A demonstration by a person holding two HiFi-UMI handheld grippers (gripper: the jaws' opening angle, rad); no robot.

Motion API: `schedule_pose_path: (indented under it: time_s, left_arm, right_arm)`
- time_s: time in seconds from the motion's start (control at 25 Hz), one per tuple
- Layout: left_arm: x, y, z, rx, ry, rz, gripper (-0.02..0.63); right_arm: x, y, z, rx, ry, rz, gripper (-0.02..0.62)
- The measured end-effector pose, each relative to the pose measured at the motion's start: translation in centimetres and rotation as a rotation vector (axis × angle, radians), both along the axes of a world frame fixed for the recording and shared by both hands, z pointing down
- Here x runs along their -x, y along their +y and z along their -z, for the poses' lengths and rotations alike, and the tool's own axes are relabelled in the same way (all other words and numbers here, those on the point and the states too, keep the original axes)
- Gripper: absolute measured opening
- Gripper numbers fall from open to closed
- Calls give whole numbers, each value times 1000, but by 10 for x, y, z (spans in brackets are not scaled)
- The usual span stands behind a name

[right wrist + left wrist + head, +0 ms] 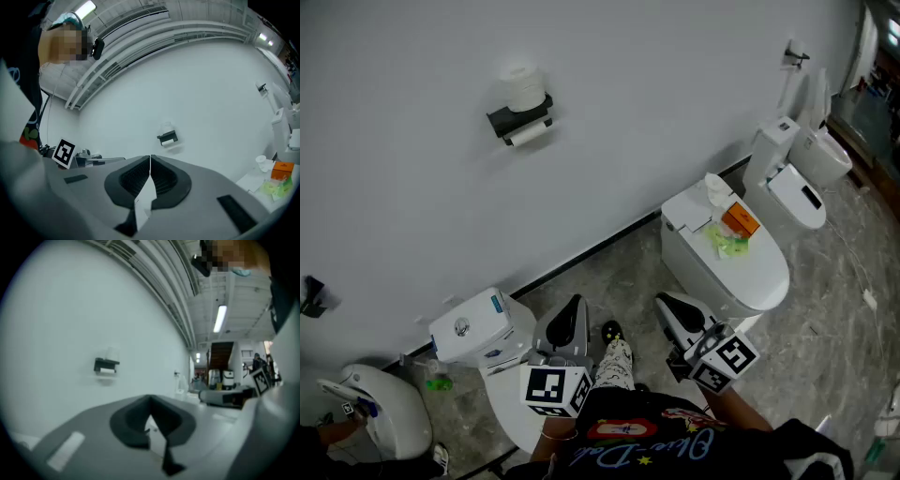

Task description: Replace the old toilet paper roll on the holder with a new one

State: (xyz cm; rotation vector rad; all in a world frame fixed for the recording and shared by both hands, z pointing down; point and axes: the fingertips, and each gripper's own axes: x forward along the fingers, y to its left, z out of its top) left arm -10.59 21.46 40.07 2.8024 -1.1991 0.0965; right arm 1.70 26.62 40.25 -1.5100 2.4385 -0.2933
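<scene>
- Currently, head view: left gripper [573, 305] and right gripper [664, 302] are both held low in front of the person, side by side and apart, pointing toward the white wall [412, 169]; neither carries anything
- Holder [520, 122] is mounted on that wall, well apart from both grippers; a full roll [522, 86] stands upright on its top shelf, and a thin roll [528, 137] hangs on the bar underneath
- Left gripper sits over a toilet with its cistern [478, 328] against the wall; right gripper is near the front of a second toilet [750, 281] with an orange box [740, 220] on its closed lid (green and white bits beside the box, too small to identify)
- Left gripper view: left gripper [151, 401] has its jaws pressed together at the tips with nothing between them; holder [106, 365] is small on the wall, up and left of the tips; full roll [111, 353] on top is only a faint shape
- Right gripper view: right gripper [150, 159] also has its jaws closed tip to tip and empty; holder [167, 138] is just above and right of the tips, far off on the wall; full roll [166, 126] on top, thin roll [169, 140] below; orange box [282, 168] at the lower right edge; the left gripper's marker cube [64, 152] shows at left
</scene>
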Motion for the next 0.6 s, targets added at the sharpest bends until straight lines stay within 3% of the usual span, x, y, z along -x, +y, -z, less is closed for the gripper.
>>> schedule_pose_path:
  time_s: [0.2, 0.6]
  left_arm:
    - [-6, -66, -15, 14, 24, 25, -14]
    - [-19, -241, -4, 25, 44, 78, -14]
  right_arm:
    - [-11, -66, -7, 0, 27, 10, 14]
    - [-12, -262, 35, -72, 109, 115, 14]
